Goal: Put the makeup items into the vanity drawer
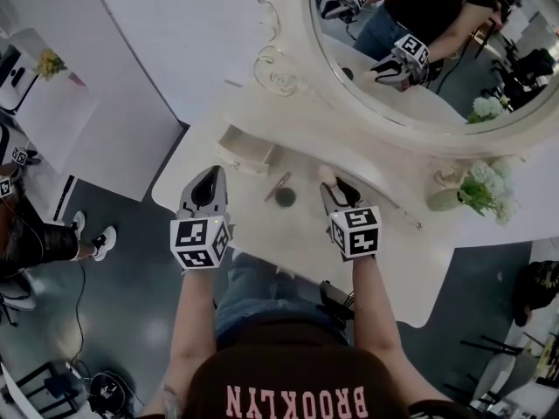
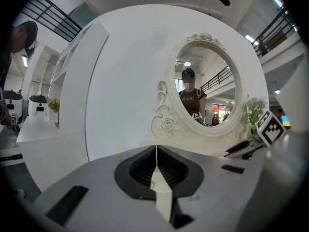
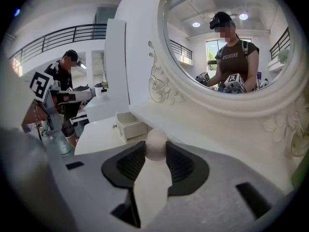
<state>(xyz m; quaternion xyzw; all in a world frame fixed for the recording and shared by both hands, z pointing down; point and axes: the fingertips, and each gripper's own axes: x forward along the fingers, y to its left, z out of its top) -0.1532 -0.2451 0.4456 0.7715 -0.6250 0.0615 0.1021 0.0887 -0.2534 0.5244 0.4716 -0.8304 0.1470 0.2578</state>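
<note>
Vanity drawer (image 1: 247, 151) stands open, ahead and to the left of both grippers' fingers. Right gripper (image 1: 339, 192) pinches a beige egg-shaped makeup sponge (image 3: 156, 146) between half-parted fingers. Left gripper (image 1: 208, 184) is closed and empty. A dark round compact (image 1: 285, 197) and a thin pencil (image 1: 278, 186) lie between the two grippers. Risk: the soft, round sponge may squirt free of the pinch, or clip the small drawer's rim.

**Legible text.** The word "BROOKLYN" stands in pink capitals across the chest of the person's dark shirt (image 1: 297, 382), upside down in the head view. The mirror (image 1: 367, 120) repeats part of it, reversed, on the reflected shirt. In both gripper views the reflected lettering is too small to read.
</note>
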